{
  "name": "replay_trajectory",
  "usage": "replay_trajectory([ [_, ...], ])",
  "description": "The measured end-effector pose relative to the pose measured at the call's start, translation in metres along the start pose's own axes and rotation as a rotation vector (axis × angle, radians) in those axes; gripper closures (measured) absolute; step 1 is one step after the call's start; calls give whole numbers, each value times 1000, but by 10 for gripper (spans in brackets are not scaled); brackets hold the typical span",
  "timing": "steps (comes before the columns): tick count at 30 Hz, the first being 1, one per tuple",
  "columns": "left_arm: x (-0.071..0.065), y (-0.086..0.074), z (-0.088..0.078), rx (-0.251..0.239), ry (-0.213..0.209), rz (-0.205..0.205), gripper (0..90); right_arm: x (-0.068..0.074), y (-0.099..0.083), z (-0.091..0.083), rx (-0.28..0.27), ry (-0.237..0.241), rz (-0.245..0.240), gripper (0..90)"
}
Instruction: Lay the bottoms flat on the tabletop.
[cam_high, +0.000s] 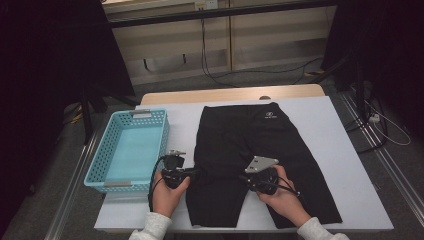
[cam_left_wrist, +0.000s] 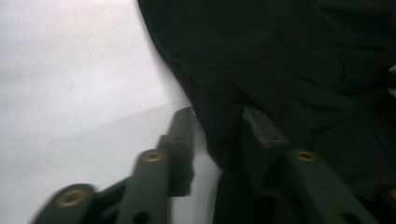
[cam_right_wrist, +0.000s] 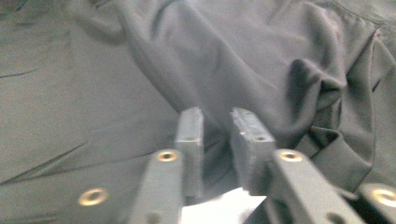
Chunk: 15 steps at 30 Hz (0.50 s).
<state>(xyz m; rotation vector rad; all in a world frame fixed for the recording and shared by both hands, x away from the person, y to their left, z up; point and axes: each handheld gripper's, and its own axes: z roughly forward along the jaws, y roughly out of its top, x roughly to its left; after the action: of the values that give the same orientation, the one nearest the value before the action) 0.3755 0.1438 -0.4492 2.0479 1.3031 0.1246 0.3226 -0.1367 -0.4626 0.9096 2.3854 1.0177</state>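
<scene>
Black shorts (cam_high: 255, 160) lie flat on the worktop (cam_high: 330, 150), basket (cam_high: 127, 150) beside. Left tool (cam_left_wrist: 219, 123) straddles the outer leg edge, right tool (cam_right_wrist: 217, 123) straddles an inseam fold; can't tell if either is clenched. Next: pinch, fold

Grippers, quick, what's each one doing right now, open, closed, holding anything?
Left gripper: jaws apart around the edge of the black shorts; a firm pinch cannot be told.
Right gripper: jaws narrowly apart over a fold of the shorts; a clamp cannot be told.
</scene>
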Motion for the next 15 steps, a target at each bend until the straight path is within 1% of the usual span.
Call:
replay_trajectory([
  [1,0,0,1,1,-3,-1,730,1,0,-1,-3,6,6,666],
  [3,0,1,3,12,-28,-5,796,4,1,-4,-8,20,-3,615],
  [4,-1,2,4,13,-40,-8,811,5,1,-5,-10,22,-4,602],
  [6,-2,3,5,23,-40,2,861,9,2,-9,-18,30,-4,588],
  [7,-2,4,5,20,-46,1,876,9,3,-10,-21,45,-1,581],
  [8,-2,6,4,8,-42,5,882,9,3,-11,-27,50,-2,581],
  [10,-2,9,1,-17,-36,5,889,10,4,-13,-29,56,-17,572],
  [12,-1,12,-1,-40,-18,5,893,10,3,-14,-30,54,-16,562],
  [15,0,13,1,-33,-7,5,893,10,2,-16,-29,56,-14,551],
])
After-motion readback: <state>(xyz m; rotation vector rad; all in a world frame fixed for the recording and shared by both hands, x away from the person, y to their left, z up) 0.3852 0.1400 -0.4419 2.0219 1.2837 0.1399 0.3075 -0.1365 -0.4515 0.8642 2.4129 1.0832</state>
